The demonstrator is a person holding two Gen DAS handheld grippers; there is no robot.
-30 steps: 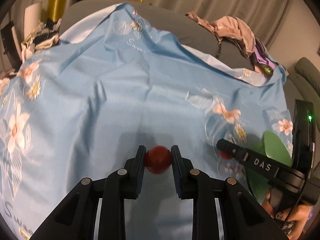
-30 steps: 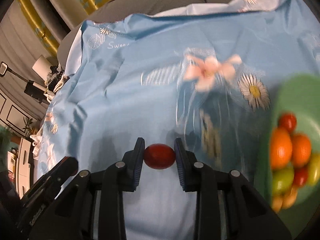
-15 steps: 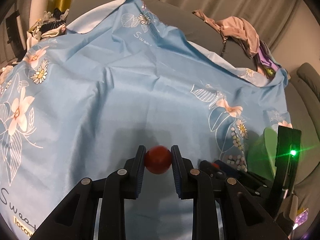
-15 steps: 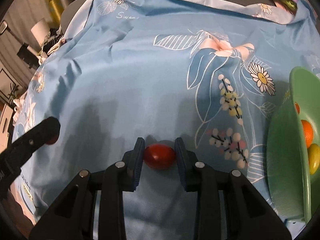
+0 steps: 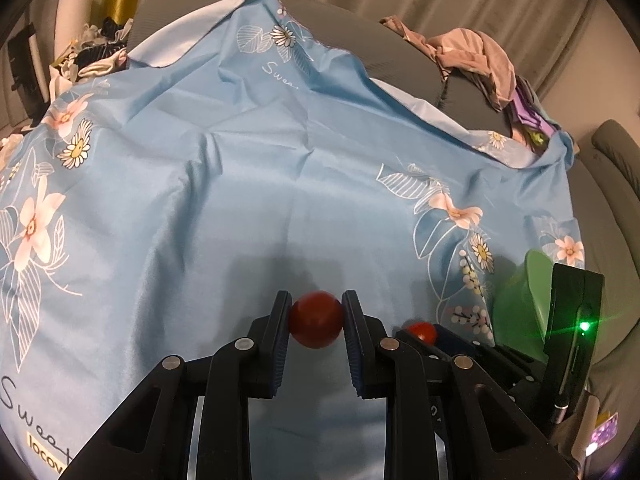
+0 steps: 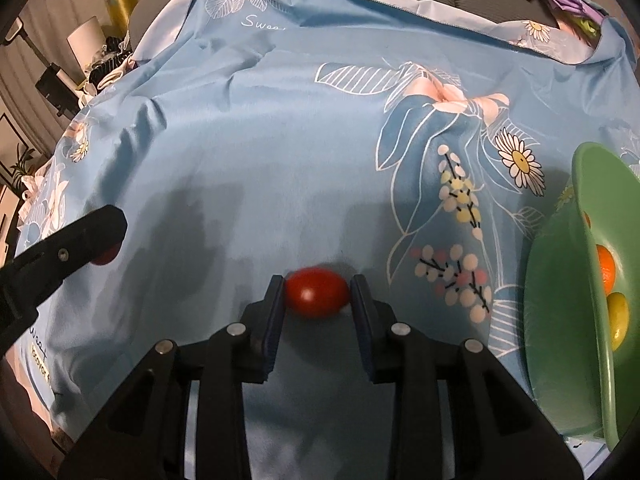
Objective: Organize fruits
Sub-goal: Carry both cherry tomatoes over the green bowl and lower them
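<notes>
My left gripper (image 5: 316,298) is shut on a round dark red fruit (image 5: 316,320), held just above the light blue flowered cloth (image 5: 280,160). My right gripper (image 6: 317,280) is shut on an oval red tomato (image 6: 316,294), low over the cloth (image 6: 280,140) with its shadow right beneath. The green bowl (image 6: 560,360) stands at the right edge and holds an orange fruit (image 6: 606,268) and a yellow one (image 6: 618,316). In the left wrist view the right gripper's tomato (image 5: 422,330) shows just right of my left fingers, with the bowl (image 5: 520,300) behind it.
The cloth covers a grey sofa (image 5: 360,36) whose backrest carries a heap of clothes (image 5: 476,56). Clutter and a lamp (image 6: 84,36) stand beyond the cloth's far left edge. One finger of the left gripper (image 6: 68,248) reaches in from the left of the right wrist view.
The right gripper has come down to the cloth and away from the bowl, rolling level, with the tomato still between its pads. The left gripper has stayed put with its fruit.
</notes>
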